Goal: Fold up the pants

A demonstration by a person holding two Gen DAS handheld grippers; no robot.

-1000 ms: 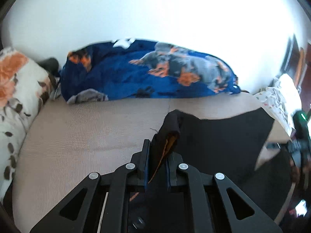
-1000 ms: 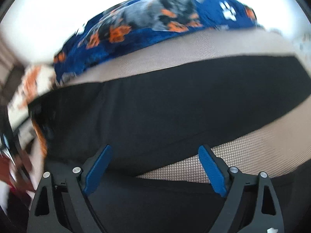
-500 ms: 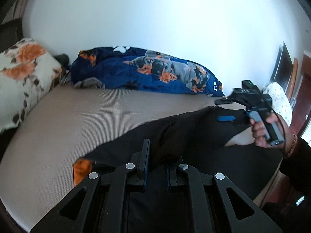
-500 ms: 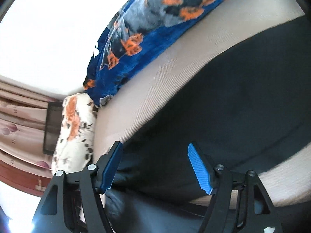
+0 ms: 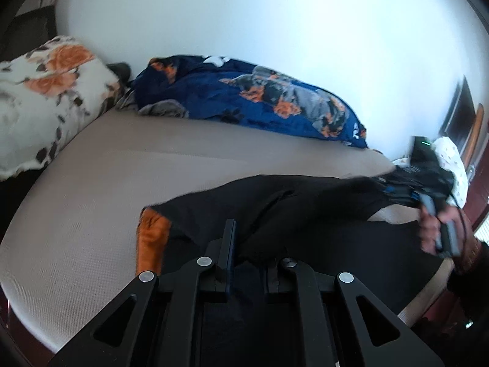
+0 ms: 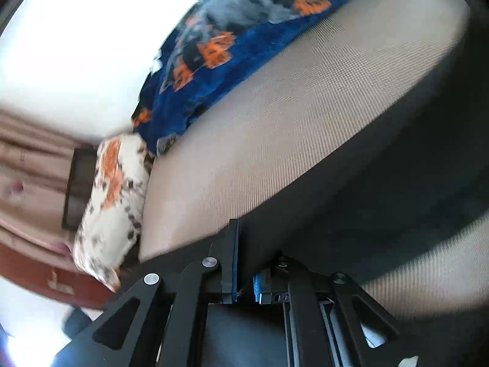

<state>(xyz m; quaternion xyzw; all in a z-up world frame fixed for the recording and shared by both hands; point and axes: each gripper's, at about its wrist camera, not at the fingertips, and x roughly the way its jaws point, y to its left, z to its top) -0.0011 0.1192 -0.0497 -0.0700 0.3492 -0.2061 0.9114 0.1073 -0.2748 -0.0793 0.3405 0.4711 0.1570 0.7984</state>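
The pants [image 5: 305, 214] lay lower centre on the bed [image 5: 122, 168], now spread wider, pinched by the left gripper [image 5: 247, 244]. In the right view, the right gripper [image 6: 244, 263], earlier spread, was closing on their black edge [image 6: 366, 198] at lower centre.

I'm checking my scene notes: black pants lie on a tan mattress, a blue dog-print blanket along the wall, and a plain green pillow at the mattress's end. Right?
One detail is wrong: the pillow is white with orange flowers, not plain green, as the left wrist view shows. The black pants, tan mattress and blue dog-print blanket match.
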